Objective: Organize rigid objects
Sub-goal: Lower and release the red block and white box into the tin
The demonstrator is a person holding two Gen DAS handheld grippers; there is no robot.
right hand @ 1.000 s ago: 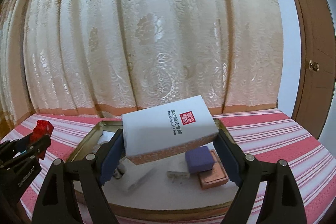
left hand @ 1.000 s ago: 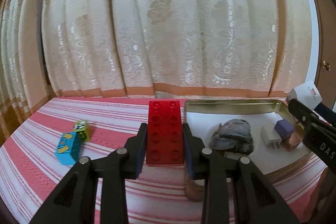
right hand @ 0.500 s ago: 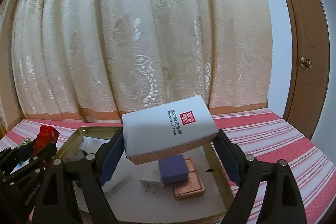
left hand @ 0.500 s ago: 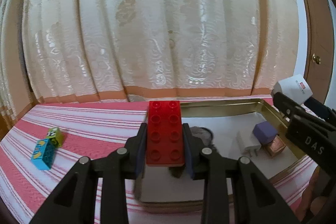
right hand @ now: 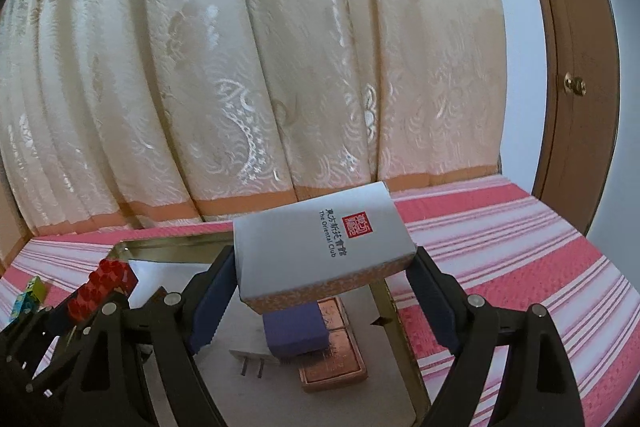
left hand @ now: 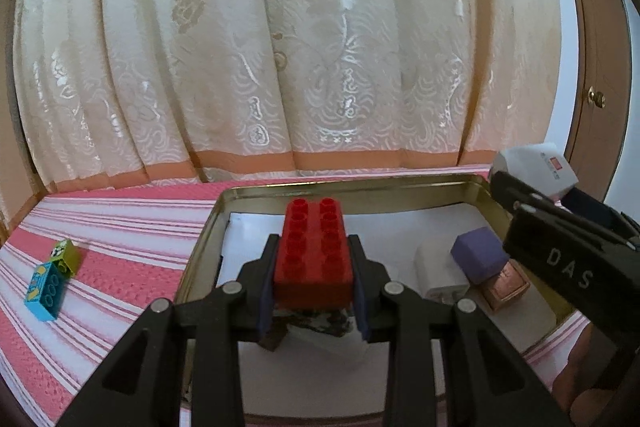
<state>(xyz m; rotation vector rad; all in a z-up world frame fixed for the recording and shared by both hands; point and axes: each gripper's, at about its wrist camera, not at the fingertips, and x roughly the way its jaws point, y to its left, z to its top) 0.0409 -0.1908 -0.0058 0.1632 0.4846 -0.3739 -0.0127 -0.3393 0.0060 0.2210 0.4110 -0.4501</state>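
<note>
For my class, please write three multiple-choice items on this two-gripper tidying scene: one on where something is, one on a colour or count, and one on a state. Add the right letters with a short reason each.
1. Where do the blue block and green block lie?
A. in the gold tray
B. on the striped cloth, left of the tray
C. on the white box

2. What colour is the brick in the left gripper?
A. red
B. yellow
C. purple

3. What is the right gripper doing?
A. hanging open and empty
B. pressing on the charger
C. holding a white box above the tray

Answers: 1 B, both sit on the striped cloth outside the gold tray. 2 A, the studded red brick sits between the fingers. 3 C, the white box is clamped, with the purple box visible underneath.
</note>
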